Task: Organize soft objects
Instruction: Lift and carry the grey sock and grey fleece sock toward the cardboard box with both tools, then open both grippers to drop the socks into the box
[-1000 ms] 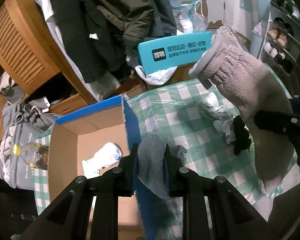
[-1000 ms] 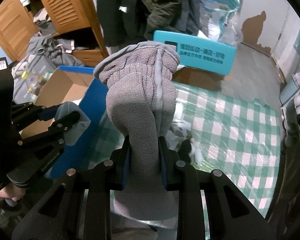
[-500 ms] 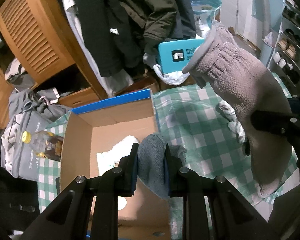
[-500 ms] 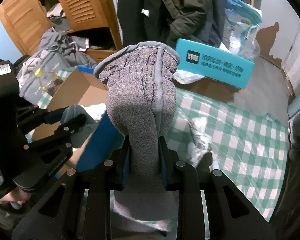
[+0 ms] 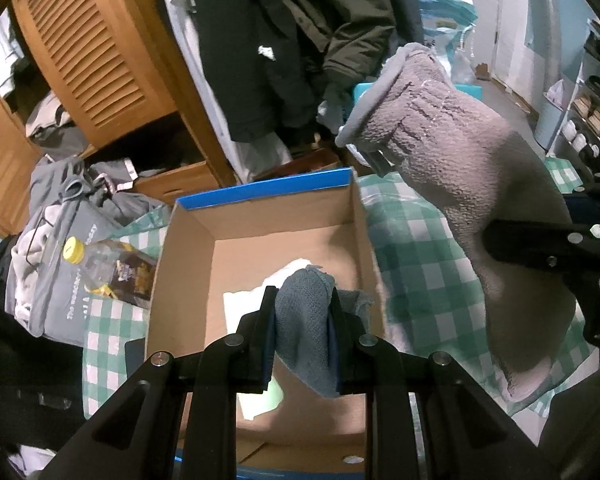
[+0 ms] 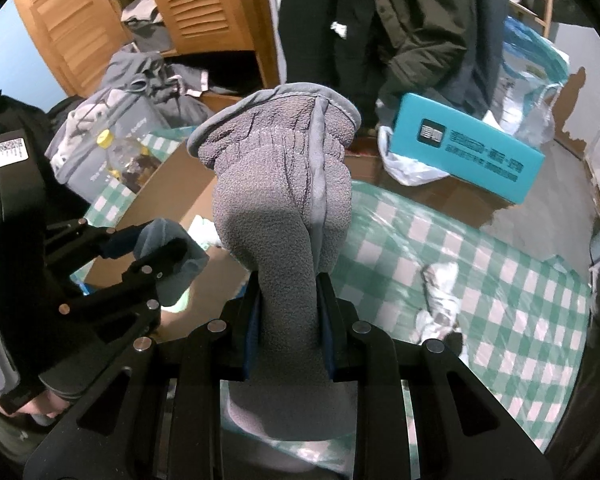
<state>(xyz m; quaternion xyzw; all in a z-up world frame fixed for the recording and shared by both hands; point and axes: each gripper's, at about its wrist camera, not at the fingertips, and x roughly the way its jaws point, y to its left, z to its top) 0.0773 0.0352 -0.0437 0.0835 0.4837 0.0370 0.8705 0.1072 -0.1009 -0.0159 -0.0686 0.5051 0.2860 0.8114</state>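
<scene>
My left gripper point(image 5: 302, 312) is shut on a small blue-grey knitted cloth point(image 5: 306, 332) and hangs over the open cardboard box point(image 5: 260, 220) with the blue rim. Something white point(image 5: 252, 304) lies on the box floor. My right gripper point(image 6: 288, 304) is shut on a thick grey fleece glove point(image 6: 280, 200), cuff end up, just right of the box above the green checked cloth. In the left wrist view the same glove point(image 5: 472, 184) fills the right side. The right wrist view shows the left gripper point(image 6: 156, 248) with its cloth at the left.
A crumpled white and black item point(image 6: 440, 296) lies on the green checked table cover point(image 6: 520, 300). A teal box point(image 6: 468, 152) stands behind the table. A plastic bottle with a yellow cap point(image 5: 108, 268) rests left of the box. Dark coats point(image 5: 300, 40) hang beyond.
Both grippers have moved left with their loads. The left one has gone from the box's right wall to over the box interior; the glove now hangs nearer the box.
</scene>
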